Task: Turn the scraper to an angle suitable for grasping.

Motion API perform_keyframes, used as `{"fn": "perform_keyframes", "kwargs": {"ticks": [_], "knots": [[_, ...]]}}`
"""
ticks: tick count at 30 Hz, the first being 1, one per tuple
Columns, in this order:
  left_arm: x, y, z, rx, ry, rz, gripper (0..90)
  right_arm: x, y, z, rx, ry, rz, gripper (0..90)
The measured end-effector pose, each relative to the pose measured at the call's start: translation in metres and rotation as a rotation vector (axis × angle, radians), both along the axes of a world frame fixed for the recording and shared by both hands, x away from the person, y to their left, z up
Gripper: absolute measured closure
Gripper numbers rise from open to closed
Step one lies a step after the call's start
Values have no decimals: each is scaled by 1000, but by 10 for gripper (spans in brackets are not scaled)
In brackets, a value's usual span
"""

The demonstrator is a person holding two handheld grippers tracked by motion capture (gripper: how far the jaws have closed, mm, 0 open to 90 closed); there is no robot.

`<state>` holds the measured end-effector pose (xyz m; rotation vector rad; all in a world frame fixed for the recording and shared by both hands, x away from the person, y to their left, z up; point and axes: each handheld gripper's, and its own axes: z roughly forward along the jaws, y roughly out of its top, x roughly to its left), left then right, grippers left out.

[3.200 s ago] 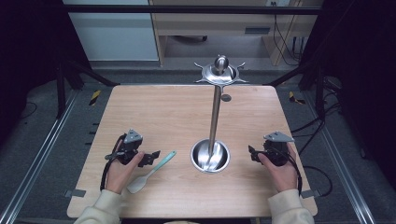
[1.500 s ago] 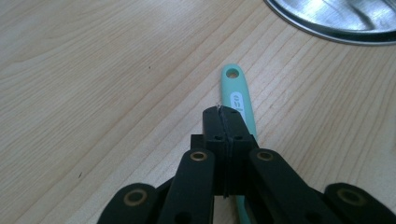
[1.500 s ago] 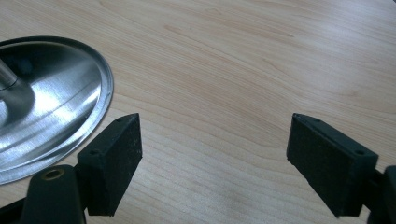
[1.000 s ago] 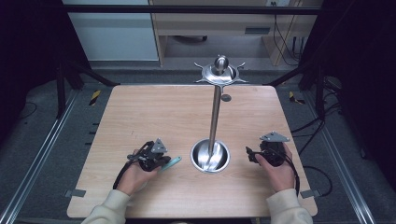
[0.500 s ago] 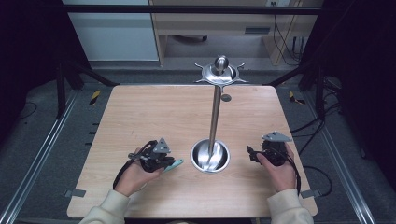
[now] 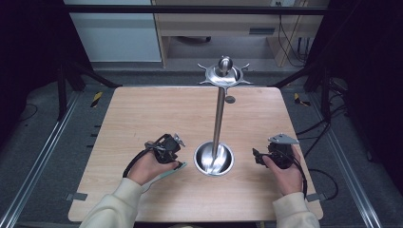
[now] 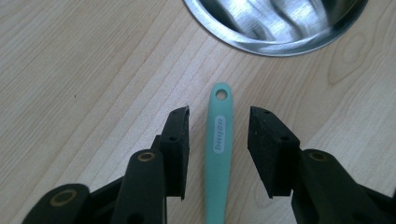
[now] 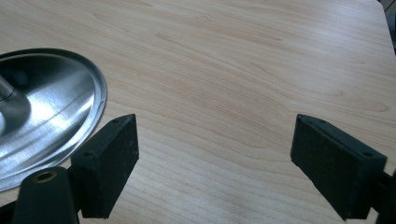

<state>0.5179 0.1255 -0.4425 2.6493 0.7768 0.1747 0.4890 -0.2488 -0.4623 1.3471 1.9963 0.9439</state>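
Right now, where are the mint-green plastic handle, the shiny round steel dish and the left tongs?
Mint-green plastic handle [image 7: 219, 133], left gripper view, lettered middle.
Shiny round steel dish [image 7: 261, 44], left gripper view, near rim.
Left tongs [image 7: 218, 140], left gripper view, midway between tips.

The teal handle [image 7: 218, 154] runs off the bottom edge — its head hidden.

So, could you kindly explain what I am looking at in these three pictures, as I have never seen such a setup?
A person sits at a wooden table, each hand working a hand-held gripper. The high view looks down from above; the other two come from cameras riding on the grippers. The left hand-held gripper has its open jaws on either side of a teal utensil handle lying flat, not yet clamped. The right hand-held gripper is open over bare wood. Between them stands a steel utensil stand with a dish base.
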Motion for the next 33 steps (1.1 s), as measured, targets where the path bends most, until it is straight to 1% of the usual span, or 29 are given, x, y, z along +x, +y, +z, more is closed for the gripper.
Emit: {"fn": "perform_keyframes", "kwargs": {"ticks": [3,4,6,7,9,12,14,20,27,30,31,33], "knots": [[2,-4,-2,16,18,1,593,0,0,0,-5,-2,-2,155],[3,-4,-2,14,23,1,590,0,0,0,-7,-2,-1,155],[4,-6,-5,23,36,-6,582,0,0,-1,-1,0,-2,155],[5,-7,-7,29,46,-7,583,1,0,0,-5,-1,-2,155],[6,-8,-9,41,46,-5,582,1,-1,0,-2,0,-3,155],[8,-11,-14,67,72,-14,572,1,-1,0,-2,-1,0,155],[8,-13,-15,78,75,-15,566,1,-1,0,0,1,-1,155],[9,-15,-17,96,86,-23,573,0,-1,-1,-4,0,1,162],[9,-17,-18,110,95,-35,608,1,-2,0,-3,0,0,165],[10,-19,-19,124,97,-37,631,0,-1,0,2,2,-1,170],[10,-19,-18,122,108,-34,641,1,-2,0,-1,-3,4,174],[10,-20,-18,121,106,-38,645,1,-2,0,0,-1,5,174]]}}
